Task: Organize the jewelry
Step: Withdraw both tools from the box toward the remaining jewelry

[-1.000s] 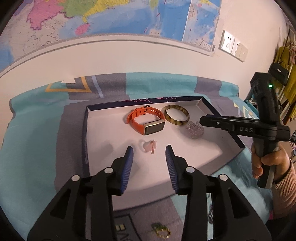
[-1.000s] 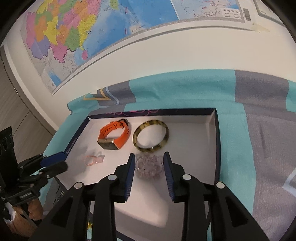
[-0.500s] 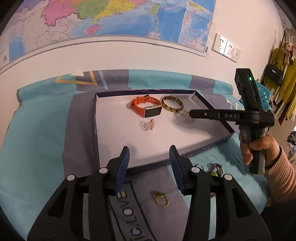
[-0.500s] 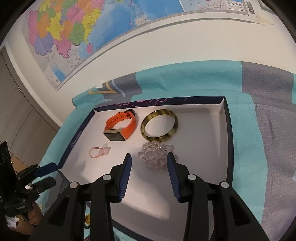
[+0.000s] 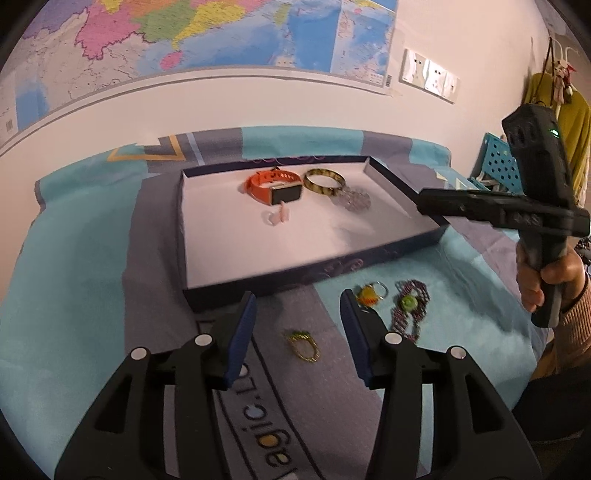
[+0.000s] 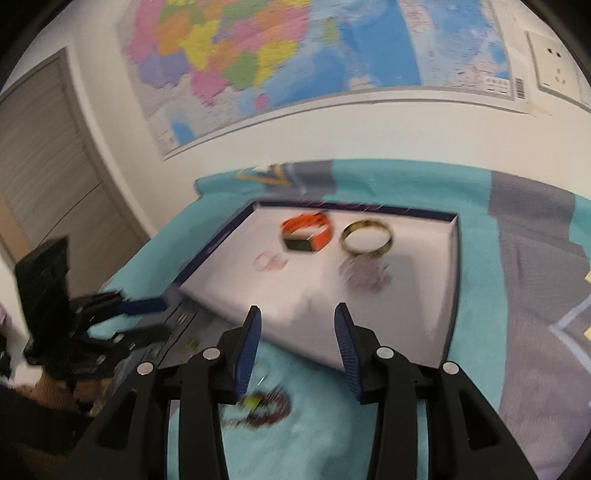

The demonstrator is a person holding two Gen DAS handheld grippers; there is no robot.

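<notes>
Beneath a wall map (image 5: 207,33), a teal-and-grey cloth (image 5: 74,280) covers the worktop, a shallow tray (image 5: 325,271) at its centre. Inside the tray, toward 12 o'clock, lie an orange watch (image 5: 271,186), a bangle (image 5: 324,182), a clear bracelet (image 5: 352,199) and a pink ring (image 5: 275,218). Your left gripper (image 5: 297,325) hangs partly spread and opening, empty, above a gold ring (image 5: 303,346) at the tray's 6 o'clock. Your right gripper (image 6: 297,341), likewise partly spread and empty, hovers over a blurred beaded piece (image 6: 269,408).
</notes>
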